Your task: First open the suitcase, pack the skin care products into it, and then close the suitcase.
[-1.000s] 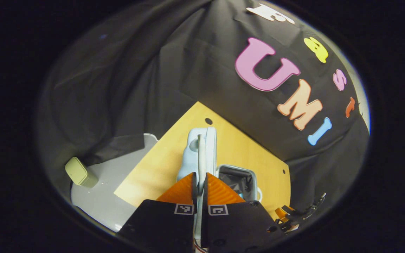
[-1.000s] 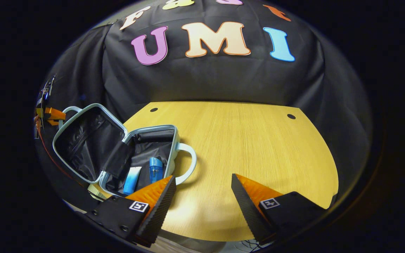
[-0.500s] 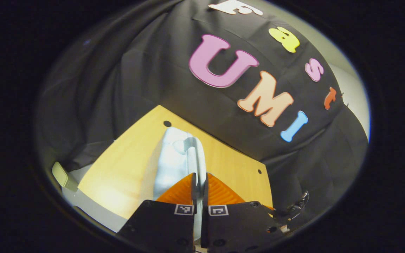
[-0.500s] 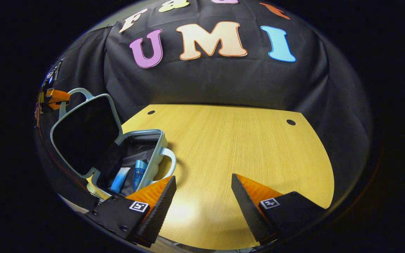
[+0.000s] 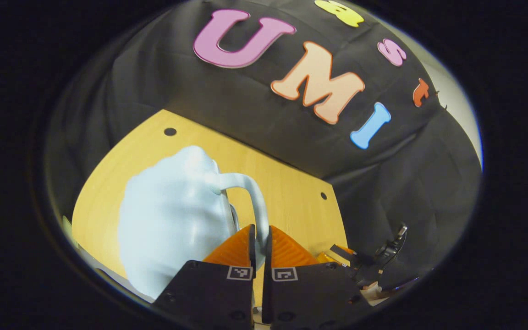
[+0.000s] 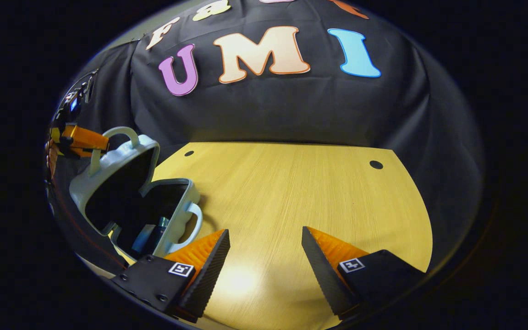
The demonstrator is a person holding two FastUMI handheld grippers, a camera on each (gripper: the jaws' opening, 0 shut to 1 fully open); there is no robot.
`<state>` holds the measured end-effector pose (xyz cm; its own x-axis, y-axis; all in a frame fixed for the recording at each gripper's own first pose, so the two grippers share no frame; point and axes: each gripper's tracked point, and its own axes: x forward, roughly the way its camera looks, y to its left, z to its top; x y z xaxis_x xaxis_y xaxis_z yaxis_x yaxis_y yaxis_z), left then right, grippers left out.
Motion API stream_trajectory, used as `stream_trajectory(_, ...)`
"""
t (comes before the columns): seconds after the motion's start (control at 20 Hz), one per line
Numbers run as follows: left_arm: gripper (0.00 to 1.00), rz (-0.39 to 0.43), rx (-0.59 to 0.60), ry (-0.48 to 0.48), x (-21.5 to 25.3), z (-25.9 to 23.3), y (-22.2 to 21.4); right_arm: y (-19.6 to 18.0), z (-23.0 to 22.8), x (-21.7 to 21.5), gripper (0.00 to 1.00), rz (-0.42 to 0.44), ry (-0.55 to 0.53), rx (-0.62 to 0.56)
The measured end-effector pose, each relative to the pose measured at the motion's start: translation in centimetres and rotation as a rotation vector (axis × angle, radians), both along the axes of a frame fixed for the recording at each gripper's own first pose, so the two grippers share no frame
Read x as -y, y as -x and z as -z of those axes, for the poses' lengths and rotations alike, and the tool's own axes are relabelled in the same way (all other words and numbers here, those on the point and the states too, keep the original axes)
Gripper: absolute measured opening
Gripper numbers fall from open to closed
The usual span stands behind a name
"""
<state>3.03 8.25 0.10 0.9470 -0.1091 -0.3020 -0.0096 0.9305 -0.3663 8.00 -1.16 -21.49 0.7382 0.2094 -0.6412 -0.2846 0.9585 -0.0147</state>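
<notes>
Suitcase (image 6: 172,215) lid (image 5: 172,220) lowered further | left gripper (image 5: 259,236) fingers clamp lid handle (image 5: 252,197); right gripper (image 6: 264,256) wide open, empty

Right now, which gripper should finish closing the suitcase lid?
Left. The left gripper is shut on the lid handle, lid partly lowered. The right gripper hangs open over the table.

A smooth, faintly glossy hard shell, plastic by its look, is seen on the pale blue suitcase (image 5: 172,215) at the lower left of the left gripper view; its handle (image 5: 250,192) has the same sheen. In the right gripper view, a dark matt fabric lining is shown inside the lid (image 6: 117,183) at the left. The table (image 6: 291,192) is surfaced in fine-grained, satin wood-look board, with a soft glare near the bottom. The booth wall (image 6: 268,110) is made of matt, creased black cloth.
</notes>
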Motion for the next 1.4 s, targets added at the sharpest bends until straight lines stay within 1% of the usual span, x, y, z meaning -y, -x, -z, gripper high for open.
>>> stream_trajectory(0.05, 0.01, 0.01, -0.028, -0.005, 0.8, 1.3, -0.8, -0.2, -0.1, 0.4, 0.94, 0.008, -0.007, 0.001)
stream_trajectory(0.1, 0.0, 0.02, -0.056, -0.012, 1.7, 2.4, -1.6, -0.3, -0.1, 0.8, 0.99, 0.017, -0.01, 0.005)
stream_trajectory(0.15, 0.01, 0.025, -0.08, -0.021, 2.3, 3.5, -2.4, -0.4, -0.4, 1.1, 0.99, 0.024, -0.013, 0.011)
stream_trajectory(0.2, 0.02, 0.029, -0.107, -0.034, 2.8, 4.8, -3.3, -0.5, -0.5, 1.3, 0.95, 0.03, -0.018, 0.013)
stream_trajectory(0.25, 0.02, 0.031, -0.135, -0.049, 3.2, 5.9, -3.9, -0.4, -0.5, 1.4, 0.95, 0.036, -0.021, 0.014)
stream_trajectory(0.3, 0.02, 0.034, -0.165, -0.066, 3.7, 6.9, -4.3, -0.5, -0.5, 1.6, 0.99, 0.041, -0.022, 0.016)
stream_trajectory(0.45, 0.02, 0.041, -0.254, -0.112, 4.5, 10.0, -5.5, -0.2, -0.6, 2.2, 0.99, 0.056, -0.032, 0.018)
stream_trajectory(0.5, 0.03, 0.043, -0.283, -0.13, 4.6, 11.0, -5.6, -0.2, -0.7, 2.2, 0.95, 0.06, -0.037, 0.022)
stream_trajectory(0.55, 0.02, 0.045, -0.31, -0.144, 4.8, 11.5, -6.0, 0.0, -0.9, 2.3, 0.95, 0.063, -0.041, 0.027)
stream_trajectory(0.6, 0.07, 0.044, -0.331, -0.162, 4.7, 12.2, -6.3, 0.0, -1.0, 2.5, 0.95, 0.066, -0.042, 0.032)
stream_trajectory(0.65, 0.03, 0.042, -0.345, -0.178, 4.7, 12.7, -6.7, 0.0, -1.2, 2.7, 0.95, 0.07, -0.043, 0.04)
stream_trajectory(0.7, 0.03, 0.04, -0.356, -0.19, 4.7, 13.4, -7.0, 0.1, -1.4, 2.8, 0.95, 0.075, -0.046, 0.048)
stream_trajectory(0.75, 0.04, 0.037, -0.367, -0.197, 4.7, 13.8, -7.2, 0.1, -1.6, 2.9, 0.99, 0.081, -0.05, 0.057)
stream_trajectory(0.8, 0.05, 0.034, -0.374, -0.201, 4.7, 14.1, -7.3, 0.0, -1.7, 3.1, 0.99, 0.089, -0.057, 0.062)
stream_trajectory(0.9, 0.11, 0.026, -0.382, -0.19, 4.7, 14.9, -7.6, 0.2, -2.0, 3.3, 0.99, 0.103, -0.067, 0.069)
stream_trajectory(0.95, 0.2, 0.01, -0.393, -0.187, 4.5, 15.2, -7.4, 0.2, -2.1, 3.4, 0.99, 0.108, -0.069, 0.075)
stream_trajectory(1.0, 0.22, -0.006, -0.401, -0.189, 4.0, 15.4, -7.1, 0.2, -2.3, 3.4, 0.99, 0.112, -0.069, 0.082)
stream_trajectory(1.05, 0.2, 0.001, -0.393, -0.178, 4.2, 15.5, -6.9, 0.3, -2.6, 3.6, 0.99, 0.117, -0.071, 0.089)
stream_trajectory(1.1, 0.3, 0.006, -0.387, -0.173, 4.5, 15.5, -6.9, 0.4, -2.7, 3.7, 0.98, 0.121, -0.074, 0.095)
stream_trajectory(1.15, 0.42, 0.009, -0.381, -0.189, 4.8, 15.5, -6.7, 0.4, -2.9, 3.9, 0.99, 0.125, -0.077, 0.1)
stream_trajectory(1.25, 0.65, 0.003, -0.361, -0.254, 5.1, 15.2, -6.2, 0.6, -3.5, 4.0, 0.99, 0.135, -0.086, 0.116)
stream_trajectory(1.3, 0.72, 0.0, -0.348, -0.289, 5.2, 15.0, -5.9, 0.7, -3.8, 4.0, 0.99, 0.139, -0.092, 0.125)
stream_trajectory(1.35, 0.87, -0.011, -0.34, -0.324, 5.3, 14.8, -5.7, 0.8, -4.2, 4.1, 0.98, 0.144, -0.097, 0.132)
stream_trajectory(1.4, 0.92, -0.025, -0.335, -0.353, 5.4, 14.5, -5.5, 1.0, -4.3, 4.2, 0.98, 0.147, -0.099, 0.137)
